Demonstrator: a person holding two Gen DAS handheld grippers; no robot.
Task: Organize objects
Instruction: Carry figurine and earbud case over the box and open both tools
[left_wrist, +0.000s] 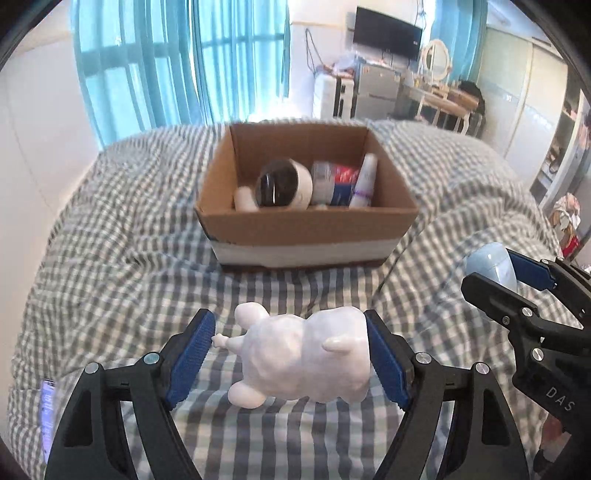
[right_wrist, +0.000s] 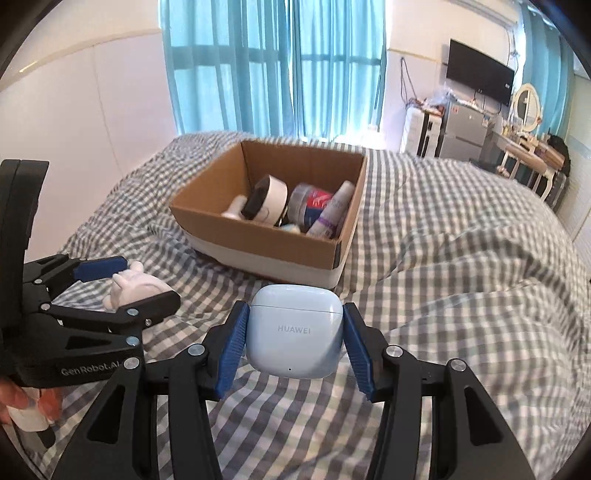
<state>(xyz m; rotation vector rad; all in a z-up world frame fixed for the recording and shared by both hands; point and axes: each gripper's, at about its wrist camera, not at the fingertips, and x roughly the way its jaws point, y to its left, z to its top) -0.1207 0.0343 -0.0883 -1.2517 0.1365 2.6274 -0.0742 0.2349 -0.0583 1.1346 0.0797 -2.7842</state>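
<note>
My left gripper is shut on a white animal figurine, held just above the checked bedspread. My right gripper is shut on a pale blue Huawei earbud case. An open cardboard box sits on the bed ahead of both grippers. It holds a white round camera, a jar, a red and blue pack and a white tube. In the right wrist view the box lies ahead and a little left, and the left gripper with the figurine is at left.
The right gripper with the blue case shows at the right of the left wrist view. Teal curtains hang behind the bed. A TV, a small fridge and a dressing table stand at the far right. The duvet is rumpled around the box.
</note>
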